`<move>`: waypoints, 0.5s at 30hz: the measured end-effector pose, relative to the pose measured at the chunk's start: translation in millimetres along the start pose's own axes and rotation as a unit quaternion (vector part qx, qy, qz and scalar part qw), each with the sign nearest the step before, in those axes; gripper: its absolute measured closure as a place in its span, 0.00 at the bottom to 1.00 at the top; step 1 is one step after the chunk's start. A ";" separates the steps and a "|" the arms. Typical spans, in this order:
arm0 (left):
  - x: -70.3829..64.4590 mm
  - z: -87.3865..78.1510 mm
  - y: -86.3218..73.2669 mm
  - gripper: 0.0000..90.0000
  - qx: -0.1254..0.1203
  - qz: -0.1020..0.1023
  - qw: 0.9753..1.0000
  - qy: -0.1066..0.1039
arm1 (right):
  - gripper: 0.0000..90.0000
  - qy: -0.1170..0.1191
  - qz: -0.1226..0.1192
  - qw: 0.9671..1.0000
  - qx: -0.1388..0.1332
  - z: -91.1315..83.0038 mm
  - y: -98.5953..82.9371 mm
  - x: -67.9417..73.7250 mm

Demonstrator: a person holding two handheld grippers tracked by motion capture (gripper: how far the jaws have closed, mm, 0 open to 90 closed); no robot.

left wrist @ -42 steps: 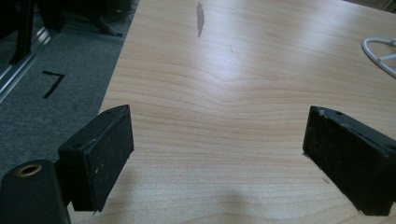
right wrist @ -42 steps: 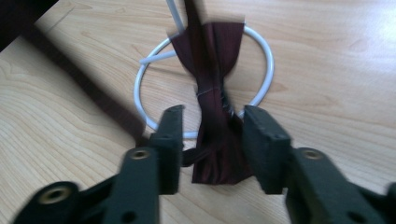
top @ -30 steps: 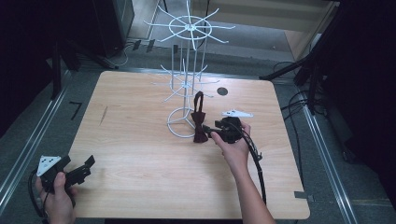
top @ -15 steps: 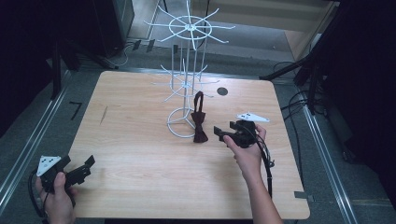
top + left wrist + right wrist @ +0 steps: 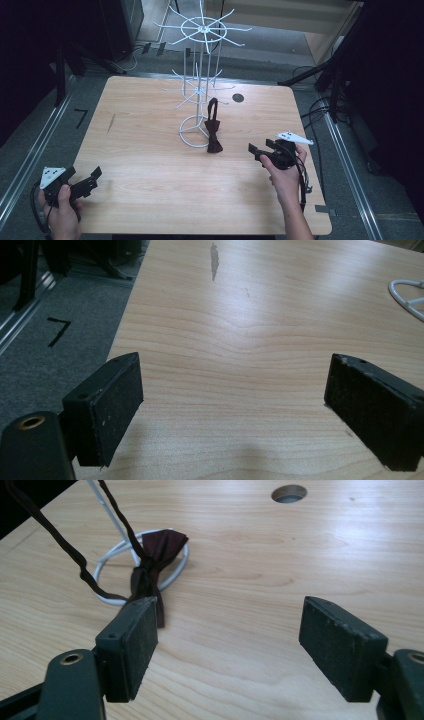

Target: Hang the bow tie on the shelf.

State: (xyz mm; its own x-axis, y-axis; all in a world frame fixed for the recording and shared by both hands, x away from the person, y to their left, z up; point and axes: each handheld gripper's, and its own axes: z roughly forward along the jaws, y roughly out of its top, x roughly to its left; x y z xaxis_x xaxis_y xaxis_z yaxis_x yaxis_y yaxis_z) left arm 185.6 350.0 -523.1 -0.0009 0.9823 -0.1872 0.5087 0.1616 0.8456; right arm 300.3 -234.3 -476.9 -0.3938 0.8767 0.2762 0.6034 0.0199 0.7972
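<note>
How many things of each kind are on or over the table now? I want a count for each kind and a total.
White wire rack: 1
Dark brown bow tie, hanging from the rack: 1
Hand-held tongs, left tongs and right tongs, both open with nothing between them: 2
Total: 4

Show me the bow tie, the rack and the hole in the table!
bow tie [image 5: 215, 135]: high view, on its knot.
rack [image 5: 192, 145]: high view, on its base ring.
hole [image 5: 238, 98]: high view, at its middle.

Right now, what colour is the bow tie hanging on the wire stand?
Dark maroon, nearly brown; the bow tie shows best in the right gripper view.
</note>
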 end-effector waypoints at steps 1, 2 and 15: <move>0.0 0.0 0.0 0.10 0.000 0.000 1.000 0.000 | 0.26 -0.001 0.001 1.000 -0.001 -2.4 -2.0 -2.5; -0.1 0.0 0.0 0.10 0.000 0.000 1.000 0.001 | 0.26 -0.003 0.003 1.000 -0.002 -4.7 -4.1 -5.0; -1.4 -0.1 0.0 0.10 0.003 0.005 1.000 0.002 | 0.23 -0.020 0.008 1.000 -0.015 -38.0 -32.8 -35.1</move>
State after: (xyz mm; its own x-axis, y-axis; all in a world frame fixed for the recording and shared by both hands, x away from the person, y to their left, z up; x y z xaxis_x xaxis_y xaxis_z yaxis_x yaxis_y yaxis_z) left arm 185.4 348.6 -522.8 0.0005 0.9844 -0.1758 0.5142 0.1506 0.8443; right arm 268.0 -284.0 -492.3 -0.3554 0.8955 0.2679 0.5877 -0.0088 0.8090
